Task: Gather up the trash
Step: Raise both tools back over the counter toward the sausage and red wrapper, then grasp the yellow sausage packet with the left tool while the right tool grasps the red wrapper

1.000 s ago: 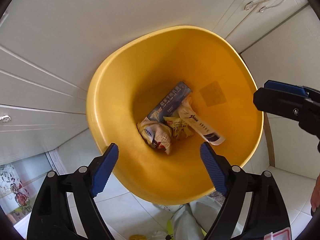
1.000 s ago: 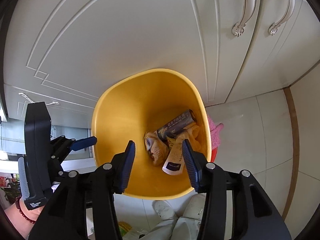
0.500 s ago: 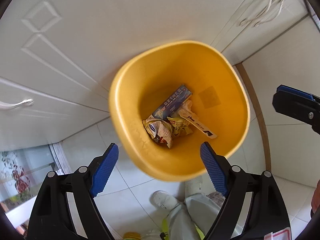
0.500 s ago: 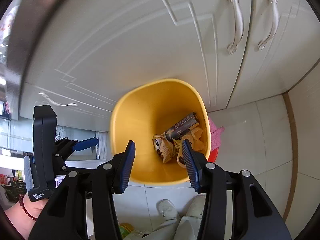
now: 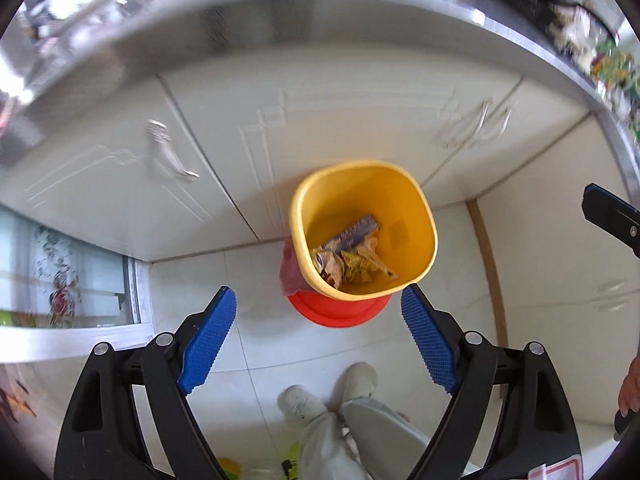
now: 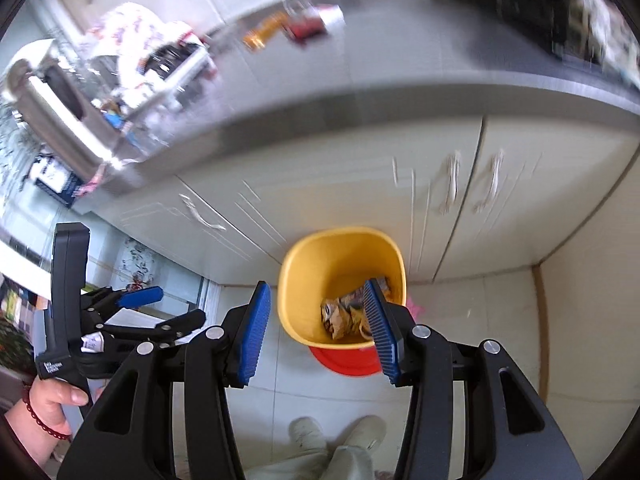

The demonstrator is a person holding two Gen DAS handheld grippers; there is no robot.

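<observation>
From the left wrist view, the left gripper (image 5: 316,340) had lifted well clear of the yellow bin (image 5: 416,280). A second before, the bin filled most of the view; now it sat small on the tiled floor (image 5: 260,280), against the cream cabinet doors (image 5: 340,128). The blue fingers (image 5: 208,340) stood wide apart with nothing between them. The collected trash (image 5: 348,256) lay at the bottom of the bin: one blue-printed packet, one white tube-like wrapper and about two crumpled yellowish wrappers, though the heap was too small to count surely. One red basin (image 5: 340,316) showed under the bin, with a pink cloth (image 5: 289,276) beside it. Two pale shoes (image 5: 332,392) stood below. A blurred worktop edge (image 5: 280,12) had come into sight.

From the right wrist view, the right gripper (image 6: 316,332) had risen likewise. Its fingers (image 6: 252,336) were about half open and empty; the bin only showed behind them. The left gripper (image 6: 132,312) appeared at the left, held in a hand (image 6: 44,400) wearing a bead bracelet. The worktop (image 6: 400,56) now carried blurred clutter, including what seemed more wrappers. I judged that the drop was finished and both hands were heading up for the next pieces.
</observation>
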